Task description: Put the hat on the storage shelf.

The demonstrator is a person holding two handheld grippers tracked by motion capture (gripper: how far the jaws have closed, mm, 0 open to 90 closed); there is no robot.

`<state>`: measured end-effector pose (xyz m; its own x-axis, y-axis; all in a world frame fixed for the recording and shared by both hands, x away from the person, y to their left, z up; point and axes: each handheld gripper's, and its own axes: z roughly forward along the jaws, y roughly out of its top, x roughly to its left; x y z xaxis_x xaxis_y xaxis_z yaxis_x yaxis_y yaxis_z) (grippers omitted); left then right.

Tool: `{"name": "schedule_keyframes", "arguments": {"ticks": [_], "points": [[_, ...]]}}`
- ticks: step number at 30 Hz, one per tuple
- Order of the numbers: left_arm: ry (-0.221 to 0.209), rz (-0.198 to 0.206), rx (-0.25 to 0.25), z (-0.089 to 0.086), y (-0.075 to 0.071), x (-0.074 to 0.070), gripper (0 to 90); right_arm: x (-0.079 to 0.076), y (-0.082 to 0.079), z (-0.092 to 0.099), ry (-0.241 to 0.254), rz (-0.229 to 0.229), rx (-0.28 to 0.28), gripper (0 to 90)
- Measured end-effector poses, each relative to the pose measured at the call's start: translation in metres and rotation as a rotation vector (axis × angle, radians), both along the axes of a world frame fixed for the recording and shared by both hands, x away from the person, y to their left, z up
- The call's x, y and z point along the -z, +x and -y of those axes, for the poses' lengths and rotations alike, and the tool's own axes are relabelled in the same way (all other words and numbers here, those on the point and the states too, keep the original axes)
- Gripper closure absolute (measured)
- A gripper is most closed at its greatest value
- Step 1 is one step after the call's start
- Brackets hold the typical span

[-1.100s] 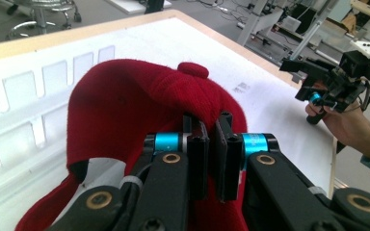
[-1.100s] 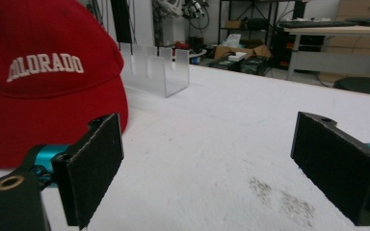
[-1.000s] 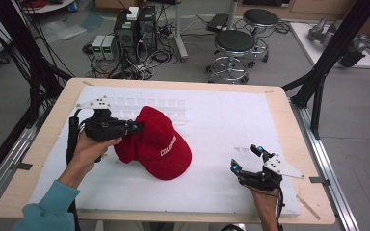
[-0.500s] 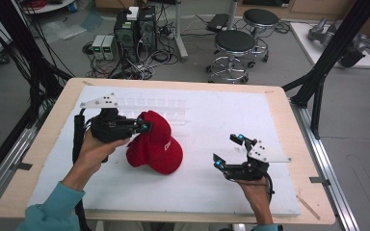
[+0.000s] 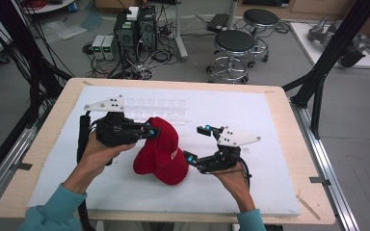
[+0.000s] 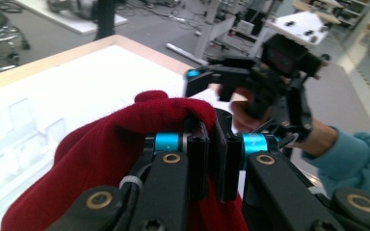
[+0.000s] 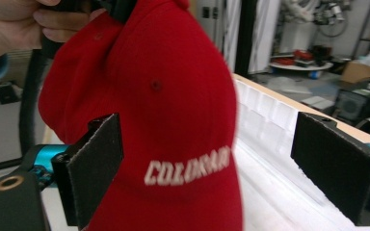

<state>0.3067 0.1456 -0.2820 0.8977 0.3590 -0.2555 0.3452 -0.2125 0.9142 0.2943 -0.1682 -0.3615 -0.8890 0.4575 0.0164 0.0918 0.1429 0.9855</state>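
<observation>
1. Two grippers are seen at one red cap (image 5: 160,150), which is taken here as the landmark for every place named.
2. The cap is held up above the white foam mat (image 5: 270,125) on the table (image 5: 48,125), with its lower edge near or on the mat; which of the two cannot be told.
3. The left gripper (image 5: 150,132) is placed at the cap's upper left side in the high view, and its jaws are seen clamped tight on a fold of the red cloth.
4. In the left gripper view the same left gripper (image 6: 212,144) is shown with the two black pads pressed together and the red fabric pinched between them.
5. The right gripper (image 5: 198,144) is found just beside the cap's right side, with its jaws spread wide.
6. In the right gripper view the right gripper (image 7: 207,173) is seen with one pad in front of the cap's front panel, beside the white lettering, and the other pad well clear of the cap; no grip is made there.
7. A clear compartment tray (image 5: 159,105) is seen lying on the mat just behind the cap.
</observation>
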Motion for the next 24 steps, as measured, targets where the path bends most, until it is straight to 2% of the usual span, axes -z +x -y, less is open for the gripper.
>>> {"name": "schedule_keyframes", "arguments": {"ticks": [3, 5, 10, 12, 13, 14, 15, 16, 17, 18, 19, 23, 24], "points": [[0.005, 0.010, 0.030, 0.006, -0.004, -0.003, 85.5, -0.002, 0.005, -0.014, -0.013, -0.008, -0.042, 10.1], [0.008, 0.017, 0.042, 0.008, -0.005, -0.004, 85.6, -0.002, 0.008, -0.020, -0.004, -0.016, -0.066, 10.1], [0.016, 0.021, 0.059, 0.013, -0.006, -0.004, 85.6, 0.001, 0.013, -0.028, -0.027, -0.046, -0.090, 10.2], [0.027, 0.028, 0.057, 0.014, -0.005, -0.004, 85.5, 0.002, 0.015, -0.029, -0.018, -0.061, -0.098, 11.7], [0.027, 0.028, 0.057, 0.014, -0.005, -0.004, 85.5, 0.002, 0.015, -0.028, -0.019, -0.062, -0.107, 21.5], [0.036, 0.028, 0.055, 0.015, -0.005, -0.003, 85.6, 0.002, 0.015, -0.028, -0.019, -0.081, -0.150, 31.3], [0.039, 0.028, 0.062, 0.015, -0.004, -0.003, 85.6, 0.002, 0.015, -0.028, -0.026, -0.079, -0.162, 31.5], [0.039, 0.028, 0.062, 0.015, -0.004, -0.003, 85.6, 0.002, 0.015, -0.029, -0.031, -0.063, -0.152, 37.1], [0.040, 0.028, 0.066, 0.016, -0.005, -0.002, 85.6, 0.002, 0.015, -0.029, -0.034, -0.068, -0.171, 44.2], [0.040, 0.028, 0.066, 0.016, -0.005, -0.002, 85.6, 0.002, 0.015, -0.029, -0.040, -0.060, -0.180, 47.5], [0.043, 0.033, 0.072, 0.017, -0.005, -0.001, 85.5, 0.002, 0.015, -0.030, -0.042, -0.065, -0.187, 55.5], [0.052, 0.036, 0.074, 0.017, -0.004, 0.000, 85.4, 0.003, 0.017, -0.028, -0.036, -0.082, -0.183, 73.6], [0.052, 0.036, 0.074, 0.017, -0.004, 0.000, 85.3, 0.003, 0.017, -0.028, -0.036, -0.082, -0.183, 73.6]]}}
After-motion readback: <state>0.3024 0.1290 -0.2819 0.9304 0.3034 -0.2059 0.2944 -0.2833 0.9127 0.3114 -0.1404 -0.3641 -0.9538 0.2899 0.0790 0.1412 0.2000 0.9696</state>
